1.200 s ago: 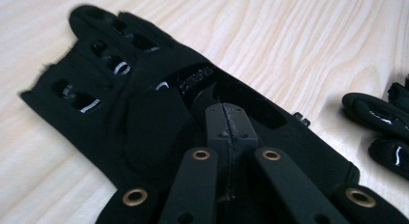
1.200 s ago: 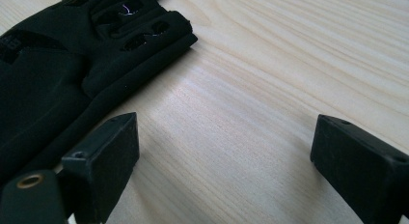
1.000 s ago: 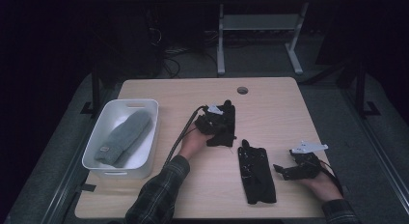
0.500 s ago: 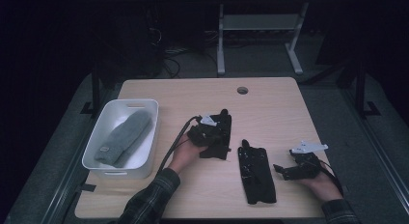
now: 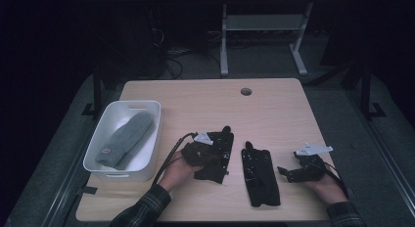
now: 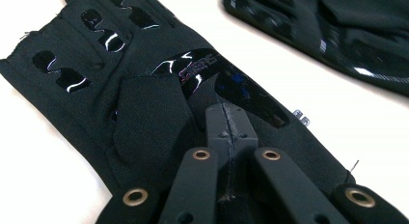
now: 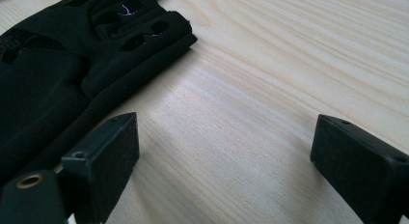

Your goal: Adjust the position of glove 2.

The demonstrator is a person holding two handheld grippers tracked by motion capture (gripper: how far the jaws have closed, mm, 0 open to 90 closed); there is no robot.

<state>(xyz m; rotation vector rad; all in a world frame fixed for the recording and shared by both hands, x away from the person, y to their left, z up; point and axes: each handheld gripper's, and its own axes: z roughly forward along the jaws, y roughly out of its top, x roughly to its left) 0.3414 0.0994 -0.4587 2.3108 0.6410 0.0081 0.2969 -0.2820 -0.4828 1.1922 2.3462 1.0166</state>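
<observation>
Two black gloves lie on the wooden table. My left gripper rests on the left glove, its jaws pressed together on the palm fabric near a glossy patch. The second glove lies flat just to the right, fingers pointing away from the person. To its right my right gripper sits low over the wood. Its jaws stand wide open with bare table between them, and the left jaw is beside the glove's edge.
A white bin at the table's left holds a grey knitted piece. A round cable hole sits near the far edge. A metal stand is on the floor beyond the table.
The left hand has pulled back toward the near edge and slightly left, and the left glove has come along with it. The right gripper and the second glove have stayed put.
</observation>
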